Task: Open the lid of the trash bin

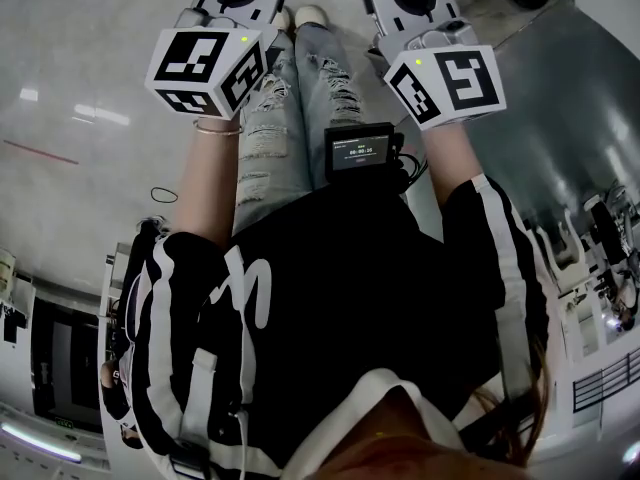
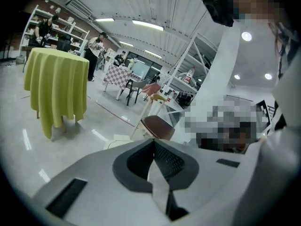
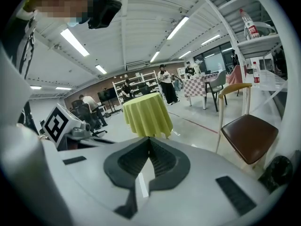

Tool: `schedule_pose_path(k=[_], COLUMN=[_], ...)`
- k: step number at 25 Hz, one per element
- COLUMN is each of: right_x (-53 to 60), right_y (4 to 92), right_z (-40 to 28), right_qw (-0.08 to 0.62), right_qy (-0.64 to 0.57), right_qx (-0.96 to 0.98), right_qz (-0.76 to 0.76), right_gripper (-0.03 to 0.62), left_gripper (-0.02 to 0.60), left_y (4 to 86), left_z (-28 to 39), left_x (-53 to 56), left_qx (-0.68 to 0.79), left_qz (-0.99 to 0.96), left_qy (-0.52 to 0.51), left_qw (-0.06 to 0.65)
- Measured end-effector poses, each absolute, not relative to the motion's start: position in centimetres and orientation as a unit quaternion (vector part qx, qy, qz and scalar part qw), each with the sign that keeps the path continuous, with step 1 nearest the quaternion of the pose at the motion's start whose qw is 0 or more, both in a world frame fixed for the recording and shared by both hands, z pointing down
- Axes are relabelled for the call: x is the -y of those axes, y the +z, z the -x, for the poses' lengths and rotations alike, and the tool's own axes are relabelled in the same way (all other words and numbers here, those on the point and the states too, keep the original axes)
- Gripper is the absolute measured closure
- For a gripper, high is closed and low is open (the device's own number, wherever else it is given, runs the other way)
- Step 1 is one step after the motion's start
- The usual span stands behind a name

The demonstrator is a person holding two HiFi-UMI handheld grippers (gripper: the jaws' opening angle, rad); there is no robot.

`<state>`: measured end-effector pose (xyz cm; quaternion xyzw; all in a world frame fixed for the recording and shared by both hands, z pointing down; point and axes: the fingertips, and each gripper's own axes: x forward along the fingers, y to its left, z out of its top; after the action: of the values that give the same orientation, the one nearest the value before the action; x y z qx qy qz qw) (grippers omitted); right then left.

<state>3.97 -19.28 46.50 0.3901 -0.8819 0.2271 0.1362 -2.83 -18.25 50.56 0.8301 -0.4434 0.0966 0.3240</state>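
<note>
- Trash bin: in no view, so its place cannot be told. Task judged not started; finding the bin and lifting the lid are all left.
- Containers: none visible.
- Left claw (image 2: 153, 142): jaws pressed together, empty.
- Right claw (image 3: 149, 139): likewise closed on nothing.
- Both are held low before the person's legs (image 1: 270, 138), over the floor (image 1: 80, 68).
</note>
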Motion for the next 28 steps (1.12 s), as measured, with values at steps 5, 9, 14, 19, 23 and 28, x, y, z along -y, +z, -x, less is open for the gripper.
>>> schedule_pose_path(k=[5, 9, 14, 19, 23, 28], right_x=[19.4, 19.4, 19.0, 18.9, 19.2, 19.6], right_y=[47.7, 48.5, 50.2, 51.1, 51.7, 52.7], right_z=[-4.2, -4.3, -4.3, -4.1, -4.0, -4.2], right_qw=[0.133, 0.134, 0.138, 0.137, 0.136, 0.139], right_qy=[0.239, 0.243, 0.247, 0.252, 0.256, 0.261], right_qx=[0.878, 0.876, 0.874, 0.873, 0.871, 0.867], right_qz=[-0.393, -0.394, -0.396, -0.395, -0.398, -0.401], right_gripper=[0.585, 0.585, 0.585, 0.585, 0.585, 0.585], left_gripper=[0.574, 0.574, 0.574, 0.574, 0.574, 0.574], left_y=[51.4, 52.1, 53.6, 54.5, 55.0, 55.4], left_z=[2.6, 2.6, 2.5, 2.4, 2.4, 2.0], left_x=[18.3, 18.2, 17.7, 17.7, 18.0, 18.4], left_qx=[0.439, 0.439, 0.438, 0.437, 0.433, 0.428], left_qz=[-0.831, -0.829, -0.827, -0.827, -0.827, -0.83], left_qy=[0.095, 0.097, 0.1, 0.099, 0.099, 0.103], left_qw=[0.327, 0.332, 0.337, 0.34, 0.344, 0.344])
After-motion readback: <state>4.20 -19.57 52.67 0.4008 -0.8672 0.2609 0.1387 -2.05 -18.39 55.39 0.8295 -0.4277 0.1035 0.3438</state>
